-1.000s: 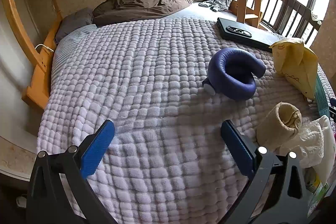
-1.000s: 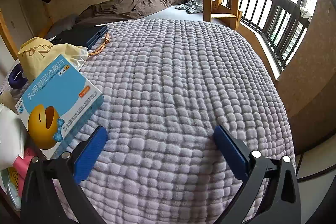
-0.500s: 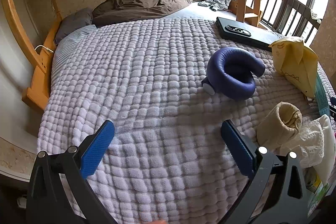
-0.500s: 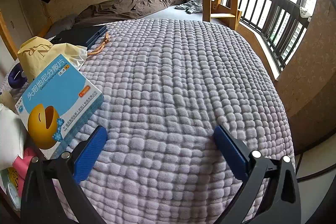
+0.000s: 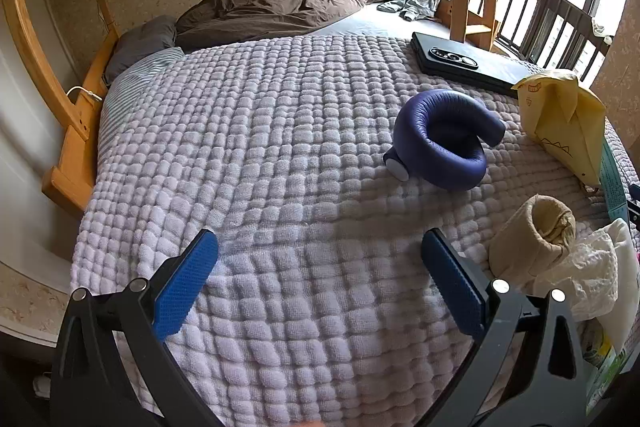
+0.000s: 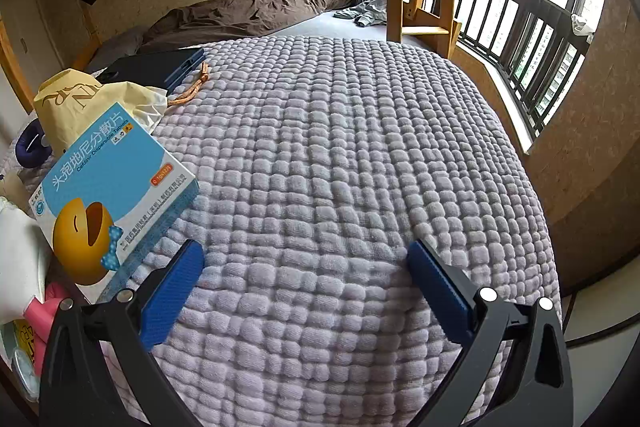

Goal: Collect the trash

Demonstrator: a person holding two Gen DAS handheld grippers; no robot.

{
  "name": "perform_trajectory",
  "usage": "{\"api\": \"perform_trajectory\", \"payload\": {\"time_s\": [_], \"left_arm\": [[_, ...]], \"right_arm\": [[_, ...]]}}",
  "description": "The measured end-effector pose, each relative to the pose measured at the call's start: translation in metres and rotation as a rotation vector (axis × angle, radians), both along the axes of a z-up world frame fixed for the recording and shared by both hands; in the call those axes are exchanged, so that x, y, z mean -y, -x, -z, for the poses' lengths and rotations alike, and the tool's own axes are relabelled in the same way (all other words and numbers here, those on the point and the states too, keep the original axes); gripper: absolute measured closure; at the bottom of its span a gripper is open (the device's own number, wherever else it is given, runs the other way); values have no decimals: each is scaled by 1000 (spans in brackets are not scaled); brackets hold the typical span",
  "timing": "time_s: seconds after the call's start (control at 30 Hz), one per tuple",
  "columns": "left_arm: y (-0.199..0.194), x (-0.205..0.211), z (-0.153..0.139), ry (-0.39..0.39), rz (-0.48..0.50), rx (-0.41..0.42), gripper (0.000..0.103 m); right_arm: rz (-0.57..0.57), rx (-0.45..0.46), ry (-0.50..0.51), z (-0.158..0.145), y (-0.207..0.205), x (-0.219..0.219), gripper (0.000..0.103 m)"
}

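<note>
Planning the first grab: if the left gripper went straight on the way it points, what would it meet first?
Most likely only the blanket. The open left gripper has nothing between its fingers; the purple ring and beige roll lie off to its right, though depth is unclear.

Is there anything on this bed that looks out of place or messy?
Yes. Litter sits on the blanket: a crumpled tissue, a beige roll, a yellow bag and a tilted medicine box.
</note>
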State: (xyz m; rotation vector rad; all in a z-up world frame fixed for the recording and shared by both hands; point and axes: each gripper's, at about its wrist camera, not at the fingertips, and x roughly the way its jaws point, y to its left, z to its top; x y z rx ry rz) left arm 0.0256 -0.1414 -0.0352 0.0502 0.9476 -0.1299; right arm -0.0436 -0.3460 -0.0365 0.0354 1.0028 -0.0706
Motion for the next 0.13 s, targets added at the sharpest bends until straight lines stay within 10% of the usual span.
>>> {"api": "perform_trajectory", "payload": {"time_s": [0.13], "left_arm": [[0, 0, 0, 0, 0, 0, 1]], "right_arm": [[0, 0, 0, 0, 0, 0, 4]]}}
